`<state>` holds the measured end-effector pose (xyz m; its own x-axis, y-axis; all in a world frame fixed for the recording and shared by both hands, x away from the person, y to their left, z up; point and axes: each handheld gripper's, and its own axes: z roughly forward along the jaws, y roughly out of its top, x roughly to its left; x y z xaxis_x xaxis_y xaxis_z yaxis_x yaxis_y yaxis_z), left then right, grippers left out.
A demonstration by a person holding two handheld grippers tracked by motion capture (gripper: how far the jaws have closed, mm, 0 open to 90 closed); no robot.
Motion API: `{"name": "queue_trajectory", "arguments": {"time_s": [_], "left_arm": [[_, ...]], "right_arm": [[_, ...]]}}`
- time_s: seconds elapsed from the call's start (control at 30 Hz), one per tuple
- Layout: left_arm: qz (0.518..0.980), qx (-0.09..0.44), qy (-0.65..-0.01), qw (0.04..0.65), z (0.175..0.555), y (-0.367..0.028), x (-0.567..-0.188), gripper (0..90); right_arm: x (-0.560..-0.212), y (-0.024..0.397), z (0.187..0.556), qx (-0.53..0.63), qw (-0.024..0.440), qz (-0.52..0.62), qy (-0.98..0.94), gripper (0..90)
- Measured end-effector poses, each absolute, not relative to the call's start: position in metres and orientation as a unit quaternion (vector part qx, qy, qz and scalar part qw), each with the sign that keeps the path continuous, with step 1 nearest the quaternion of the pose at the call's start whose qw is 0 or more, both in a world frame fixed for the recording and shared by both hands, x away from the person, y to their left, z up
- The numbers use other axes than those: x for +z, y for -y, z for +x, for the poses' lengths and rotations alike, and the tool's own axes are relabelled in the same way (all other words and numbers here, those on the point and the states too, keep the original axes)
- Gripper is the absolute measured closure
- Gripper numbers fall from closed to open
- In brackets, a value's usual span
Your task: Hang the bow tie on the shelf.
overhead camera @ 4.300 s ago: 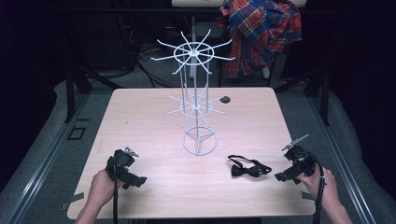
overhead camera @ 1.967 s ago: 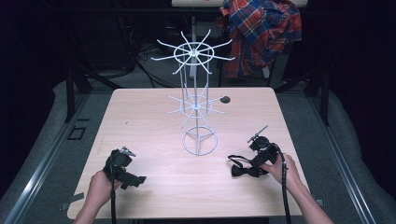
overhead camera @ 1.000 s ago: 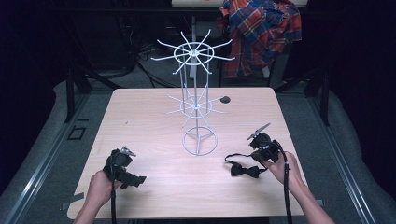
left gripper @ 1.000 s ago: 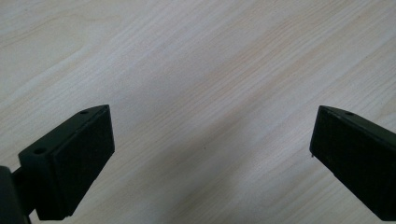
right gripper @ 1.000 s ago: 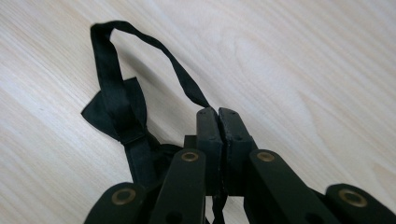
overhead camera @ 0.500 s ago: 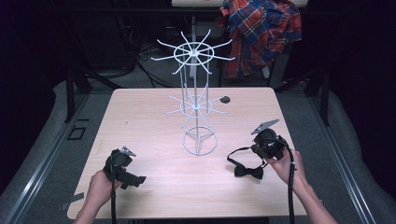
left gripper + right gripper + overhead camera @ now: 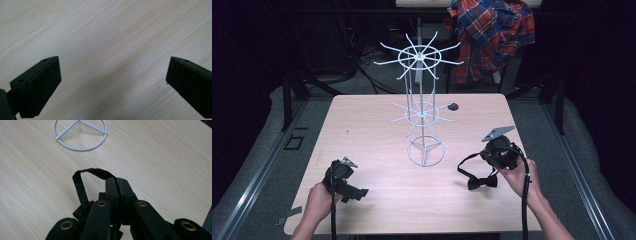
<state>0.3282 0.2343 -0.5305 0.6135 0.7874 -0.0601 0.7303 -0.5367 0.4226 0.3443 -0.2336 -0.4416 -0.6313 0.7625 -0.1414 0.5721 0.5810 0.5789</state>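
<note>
Dark lab or recording studio: pale wood table (image 7: 362, 130) on grey padded floor mat (image 7: 262, 150), black metal frame posts (image 7: 287, 100), loose cables (image 7: 362, 55) behind, plaid shirt (image 7: 489, 35) draped, white wire display rack (image 7: 422, 110).

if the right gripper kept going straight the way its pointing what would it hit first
Probably the ring base of the white wire stand. The right gripper, jaws shut on the black bow tie strap, points across bare table toward that ring. Depth is unclear, so it might pass just beside it.
</note>
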Motion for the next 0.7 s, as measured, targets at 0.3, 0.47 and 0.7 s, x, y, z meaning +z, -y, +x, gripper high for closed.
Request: {"name": "queue_trajectory", "arguments": {"time_s": [0.3,0.47,0.7], "left_arm": [[0.874,0.067,-0.434,0.207,0.328,-0.234,-0.531,0.1],[0.875,0.066,-0.433,0.207,0.328,-0.234,-0.531,0.1],[0.875,0.066,-0.433,0.207,0.328,-0.233,-0.530,0.1]], "right_arm": [[-0.430,0.230,0.339,0.260,0.209,0.375,-0.865,88.3],[-0.427,0.229,0.339,0.267,0.211,0.375,-0.862,88.3],[-0.420,0.228,0.337,0.274,0.217,0.372,-0.860,88.3]]}}
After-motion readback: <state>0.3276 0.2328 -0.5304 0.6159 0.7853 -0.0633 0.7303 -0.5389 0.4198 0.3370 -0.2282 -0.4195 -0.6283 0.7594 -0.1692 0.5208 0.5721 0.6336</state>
